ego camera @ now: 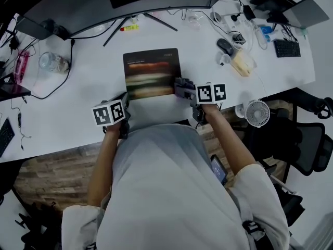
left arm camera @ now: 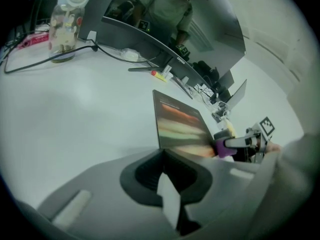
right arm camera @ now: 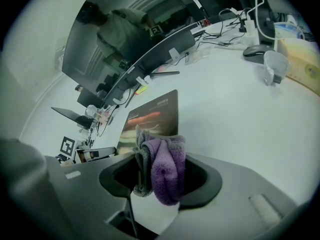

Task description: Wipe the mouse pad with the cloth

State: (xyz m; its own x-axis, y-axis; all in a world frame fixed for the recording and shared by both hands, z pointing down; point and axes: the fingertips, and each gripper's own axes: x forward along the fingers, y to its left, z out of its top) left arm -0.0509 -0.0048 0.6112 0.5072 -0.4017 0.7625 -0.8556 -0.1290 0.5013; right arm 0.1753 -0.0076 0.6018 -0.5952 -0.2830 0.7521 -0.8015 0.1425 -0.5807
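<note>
The dark mouse pad [ego camera: 151,72] with blurred coloured bands lies on the white desk [ego camera: 78,103]. My left gripper [ego camera: 120,108] sits at its near left corner; in the left gripper view that corner of the mouse pad [left arm camera: 179,125] runs into the shut jaws of the left gripper [left arm camera: 167,196]. My right gripper [ego camera: 188,91] is at the pad's near right corner, shut on a bunched purple and grey cloth [ego camera: 182,87]. In the right gripper view the cloth [right arm camera: 165,171] fills the right gripper [right arm camera: 157,184], with the mouse pad [right arm camera: 152,119] just beyond.
A curved monitor [ego camera: 104,7] stands behind the pad, with a yellow marker [ego camera: 129,28] under it. A glass jar [ego camera: 52,62] and cables lie at left. A mouse [ego camera: 225,46], tissue box [ego camera: 242,62] and keyboard [ego camera: 286,48] are at right; a small fan [ego camera: 257,112] hangs off the desk edge.
</note>
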